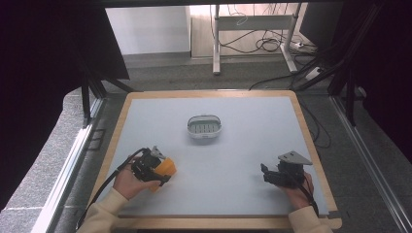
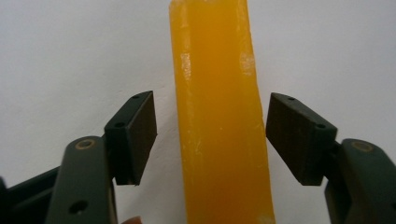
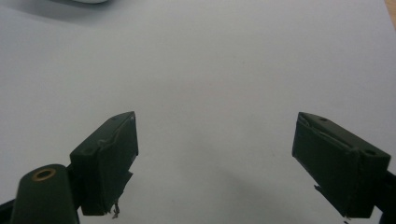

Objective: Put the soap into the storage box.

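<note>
An orange bar-shaped block [image 1: 168, 167] lies on the grey table top at the near left. My left gripper [image 1: 162, 169] is down over it, held by a hand. In the left gripper view the orange block [image 2: 219, 130] runs lengthwise between the two black pads [image 2: 140, 135]. A thin gap shows on each side, so the left gripper [image 2: 210, 107] is open around it. My right gripper [image 1: 265, 174] rests at the near right, pointing left. Its jaws stand wide apart, and the right gripper [image 3: 215, 121] has nothing but bare table between them.
A small white oval dish [image 1: 204, 127] with a slotted bottom stands in the middle of the table [image 1: 252, 141], beyond both grippers. Wooden edging borders the grey surface. Black curtains, table legs and cables are past the far edge.
</note>
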The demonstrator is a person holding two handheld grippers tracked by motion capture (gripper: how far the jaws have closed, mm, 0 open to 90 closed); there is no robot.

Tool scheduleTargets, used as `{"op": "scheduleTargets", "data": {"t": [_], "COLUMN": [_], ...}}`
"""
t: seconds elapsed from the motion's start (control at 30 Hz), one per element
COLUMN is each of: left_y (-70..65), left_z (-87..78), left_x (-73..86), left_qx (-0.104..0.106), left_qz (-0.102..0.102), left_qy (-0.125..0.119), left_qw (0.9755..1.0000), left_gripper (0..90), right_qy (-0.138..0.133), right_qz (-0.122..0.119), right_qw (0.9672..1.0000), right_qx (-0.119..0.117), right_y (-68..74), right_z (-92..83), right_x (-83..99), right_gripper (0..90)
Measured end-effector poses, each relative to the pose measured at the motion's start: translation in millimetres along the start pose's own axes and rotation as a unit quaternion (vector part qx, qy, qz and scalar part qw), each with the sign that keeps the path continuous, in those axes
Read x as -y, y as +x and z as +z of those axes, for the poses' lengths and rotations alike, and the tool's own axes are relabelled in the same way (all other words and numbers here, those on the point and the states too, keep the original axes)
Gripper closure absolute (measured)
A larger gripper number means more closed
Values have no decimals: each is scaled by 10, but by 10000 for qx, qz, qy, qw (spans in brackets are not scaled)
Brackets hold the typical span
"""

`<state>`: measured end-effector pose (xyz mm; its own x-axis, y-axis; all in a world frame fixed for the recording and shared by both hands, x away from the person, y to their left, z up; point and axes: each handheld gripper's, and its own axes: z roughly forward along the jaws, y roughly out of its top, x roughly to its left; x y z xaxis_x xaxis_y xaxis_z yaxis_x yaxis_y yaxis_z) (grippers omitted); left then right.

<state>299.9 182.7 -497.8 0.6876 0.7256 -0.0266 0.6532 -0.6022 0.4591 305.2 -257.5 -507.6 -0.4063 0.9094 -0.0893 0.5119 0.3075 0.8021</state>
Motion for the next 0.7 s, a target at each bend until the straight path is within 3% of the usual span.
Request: {"op": "scheduleTargets", "data": {"t": [0.17,0.33,0.47,0.7], "left_y": [27,41,49,59], "left_z": [46,49,86,81], "left_x": [21,22,26,24], "left_qx": [34,72,231,252], "left_qz": [-78,-107,-133,-192], "left_qy": [50,78,162,200], "left_qw": [10000,9999,9995,9993], "left_gripper": [394,516,595,612], "right_qy": [23,40,61,76], "right_qz": [-14,-28,-38,-58], "right_qw": [10000,10000,10000,9999], "right_qx": [-4,1,29,59], "right_y": [-3,2,0,3], "right_z": [7,7,10,16], "right_x": [1,1,3,4], "right_gripper": [149,149,149,149]}}
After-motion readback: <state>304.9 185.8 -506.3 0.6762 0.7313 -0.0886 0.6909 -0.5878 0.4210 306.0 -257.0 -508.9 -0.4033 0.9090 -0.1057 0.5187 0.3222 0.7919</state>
